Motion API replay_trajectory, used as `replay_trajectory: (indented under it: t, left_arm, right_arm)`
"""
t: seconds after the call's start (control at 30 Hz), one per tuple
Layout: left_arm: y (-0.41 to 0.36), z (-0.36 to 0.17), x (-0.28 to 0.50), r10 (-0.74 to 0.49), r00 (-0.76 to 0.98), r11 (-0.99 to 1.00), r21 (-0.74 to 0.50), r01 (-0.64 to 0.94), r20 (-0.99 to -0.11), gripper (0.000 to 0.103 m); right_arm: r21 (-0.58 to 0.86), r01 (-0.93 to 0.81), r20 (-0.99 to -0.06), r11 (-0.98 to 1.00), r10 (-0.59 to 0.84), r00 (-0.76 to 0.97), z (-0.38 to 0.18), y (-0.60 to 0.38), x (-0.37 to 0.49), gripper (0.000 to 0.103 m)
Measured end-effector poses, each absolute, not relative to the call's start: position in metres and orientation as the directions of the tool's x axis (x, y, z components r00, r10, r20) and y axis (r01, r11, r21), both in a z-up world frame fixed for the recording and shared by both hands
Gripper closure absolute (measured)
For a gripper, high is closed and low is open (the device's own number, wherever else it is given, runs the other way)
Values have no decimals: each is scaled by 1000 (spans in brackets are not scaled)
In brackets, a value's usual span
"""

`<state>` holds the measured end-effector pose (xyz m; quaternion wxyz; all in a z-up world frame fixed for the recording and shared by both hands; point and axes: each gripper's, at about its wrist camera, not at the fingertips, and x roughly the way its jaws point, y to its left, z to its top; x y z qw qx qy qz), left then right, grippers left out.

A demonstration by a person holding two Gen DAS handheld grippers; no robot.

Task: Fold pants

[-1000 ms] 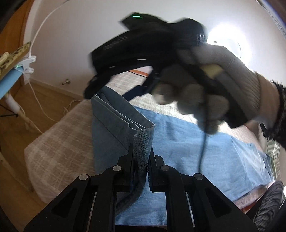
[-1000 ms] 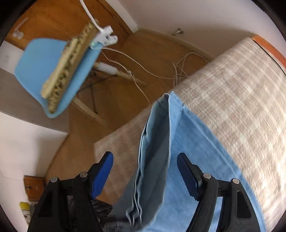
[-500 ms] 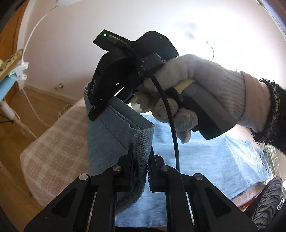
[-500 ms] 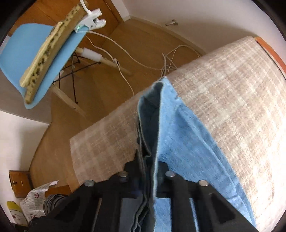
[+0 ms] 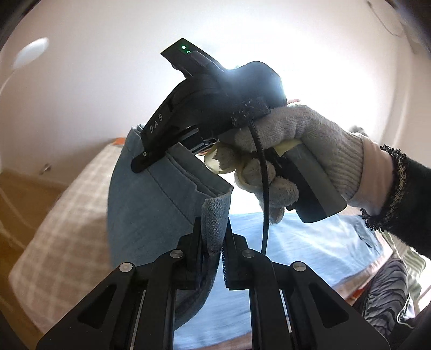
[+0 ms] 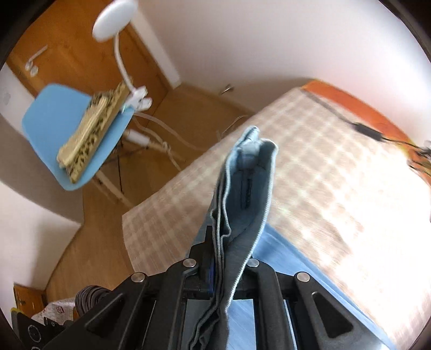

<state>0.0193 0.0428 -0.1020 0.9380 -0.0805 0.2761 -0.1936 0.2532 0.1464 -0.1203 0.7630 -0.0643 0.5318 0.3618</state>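
The blue denim pants (image 5: 296, 242) lie across a bed, with one leg end lifted off it. My left gripper (image 5: 213, 234) is shut on one corner of that hem, the cloth standing up between its pads. A gloved hand (image 5: 296, 145) holds my right gripper (image 5: 142, 161) just beyond it, pinching the hem's far corner. In the right wrist view my right gripper (image 6: 230, 255) is shut on the bunched hem layers (image 6: 242, 193), which rise in front of the camera. The rest of the leg (image 6: 291, 266) trails down to the bed.
The bed has a beige plaid cover (image 6: 336, 167) with an orange edge and a black cable (image 6: 366, 132) at its far side. A blue chair (image 6: 62, 115) with a patterned cushion, a white clip lamp (image 6: 113, 18) and loose cords stand on the wooden floor. Striped cloth (image 5: 385, 290) lies at the bed's near corner.
My right gripper, open around the hem a second ago, has shut on it. Both grippers have risen, lifting the leg end off the bed.
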Motion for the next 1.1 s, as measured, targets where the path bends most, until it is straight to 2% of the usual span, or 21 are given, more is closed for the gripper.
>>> replay_trajectory:
  t: [0.2, 0.53, 1.1]
  left_arm:
    - [-16, -89, 26, -513, 710, 858, -280, 430, -483, 93]
    - [-125, -85, 30, -649, 568, 746, -277, 606, -507, 93]
    - [-244, -83, 30, -795, 329, 530, -317, 787, -510, 93]
  right_arm:
    - [286, -553, -843, 782, 480, 243, -100, 66, 246, 99]
    - [284, -425, -843, 860, 435, 316, -98, -67, 228, 99]
    - [244, -227, -857, 943, 319, 405, -94, -250, 182, 99]
